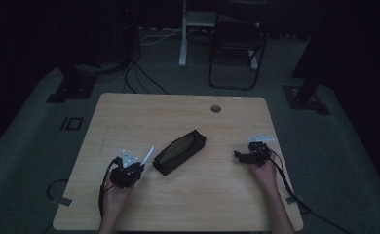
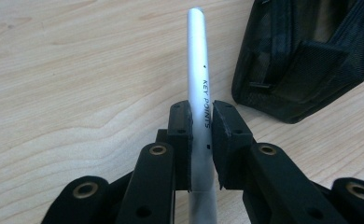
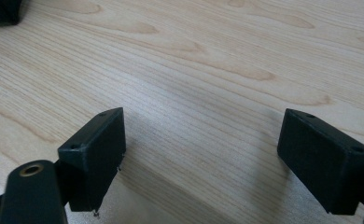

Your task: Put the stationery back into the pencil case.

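A silver pen (image 2: 199, 79) printed "KEY POINTS" is clamped between the pads of my left gripper (image 2: 201, 126) and sticks out ahead of the jaws, low over the wooden table (image 1: 144, 112). In the high view the same pen (image 1: 148, 155) points up and right from my left gripper (image 1: 138, 165) toward a black mesh pencil case (image 1: 179, 151) lying slantwise in the table's middle. That case (image 2: 306, 56) lies just right of the pen's tip. My right gripper (image 3: 203, 154) stands wide open over bare wood, and the high view has it (image 1: 237, 155) right of the case, pointing left.
A round cable hole (image 1: 216, 108) sits near the table's far edge. Cables trail from both grippers off the near side. Beyond the table, on the dark floor, stand a folding chair (image 1: 237, 44) and black stand feet (image 1: 71, 90).
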